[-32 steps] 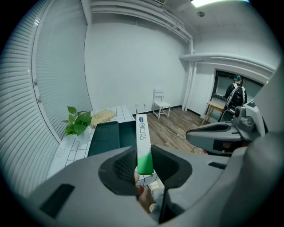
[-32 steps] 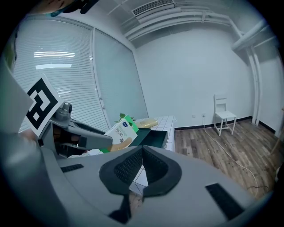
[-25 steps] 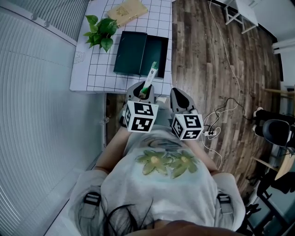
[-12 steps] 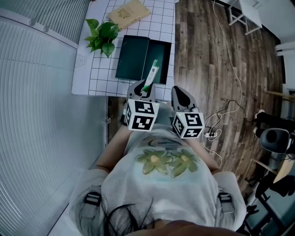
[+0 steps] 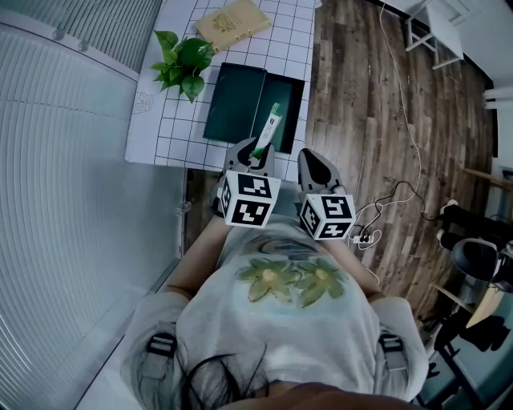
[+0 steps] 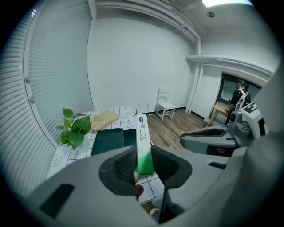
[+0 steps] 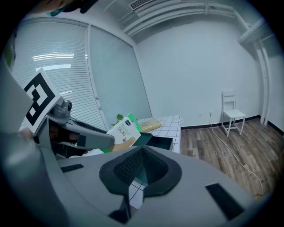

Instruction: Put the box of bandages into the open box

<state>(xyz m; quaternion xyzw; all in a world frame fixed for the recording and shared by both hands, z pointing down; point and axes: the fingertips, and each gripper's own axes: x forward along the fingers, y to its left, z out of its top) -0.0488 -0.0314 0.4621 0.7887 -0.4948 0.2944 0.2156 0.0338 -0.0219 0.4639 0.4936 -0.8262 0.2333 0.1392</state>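
I'm in a white-walled room, with plank floor (image 5: pixel 377 120) to the right of my jaws and slatted blinds (image 5: pixel 72 200) to their left. Ahead lies the white gridded worktop (image 5: pixel 172 132). On it, just beyond the left jaws, sits the dark green open box (image 5: pixel 240 100), with a leafy plant (image 5: pixel 183 62) farther left. My left gripper (image 6: pixel 143 158) clamps the box of bandages (image 6: pixel 142 137) upright, in the air short of the open box. My right gripper (image 7: pixel 135 170), alongside, is clenched on nothing.

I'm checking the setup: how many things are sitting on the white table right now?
3: a plant at the left, an open box beside it, and a tan packet at the far end. Nothing seems hidden.
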